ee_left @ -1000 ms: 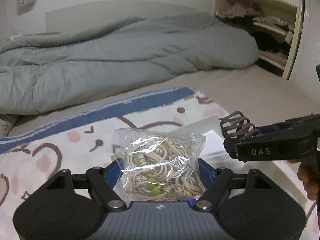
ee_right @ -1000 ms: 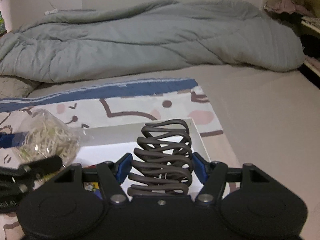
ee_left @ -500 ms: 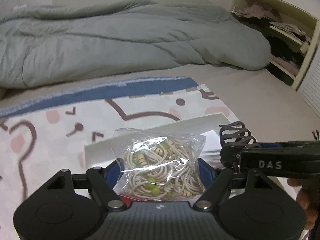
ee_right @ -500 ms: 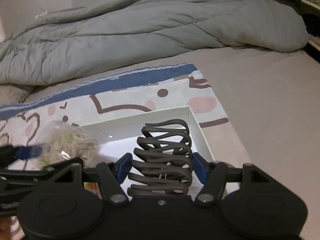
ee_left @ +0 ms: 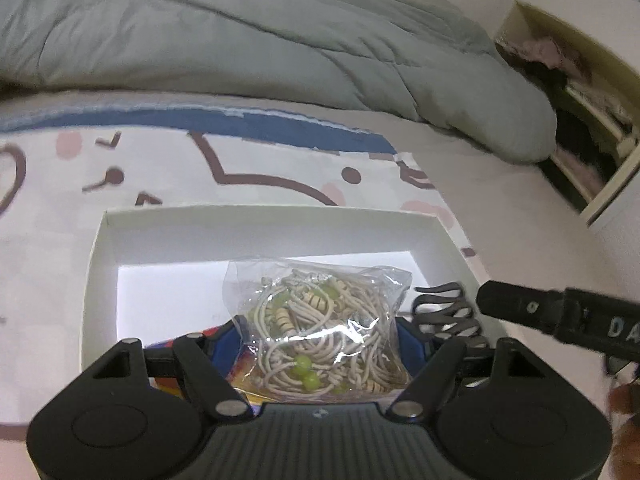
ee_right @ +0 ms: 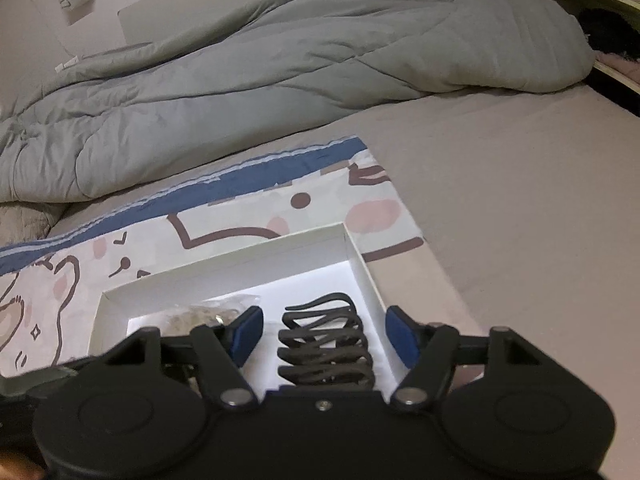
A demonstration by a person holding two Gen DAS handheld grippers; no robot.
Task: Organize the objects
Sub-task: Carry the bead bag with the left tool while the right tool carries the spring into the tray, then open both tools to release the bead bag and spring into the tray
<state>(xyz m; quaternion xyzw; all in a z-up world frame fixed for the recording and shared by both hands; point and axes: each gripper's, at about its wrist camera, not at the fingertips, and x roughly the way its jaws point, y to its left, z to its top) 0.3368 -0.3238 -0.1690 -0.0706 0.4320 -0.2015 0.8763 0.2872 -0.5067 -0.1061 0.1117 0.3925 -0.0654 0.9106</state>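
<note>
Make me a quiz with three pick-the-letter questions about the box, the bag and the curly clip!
1. Where is the white box?
A. on the patterned cloth
B. on top of the grey quilt
C. on the shelf

2. What colour are the round beads in the clear bag?
A. red
B. green
C. black

3. What is the right tool doing with the dark hair clip?
A. squeezing it tight
B. open, with its pads away from the clip
C. nowhere near it

Answers:
1. A: the box sits on the cloth with the brown and pink shapes.
2. B: green beads show among the pale cords, in the bag that the left tool grips.
3. B: white box floor shows between each blue pad and the clip.
</note>
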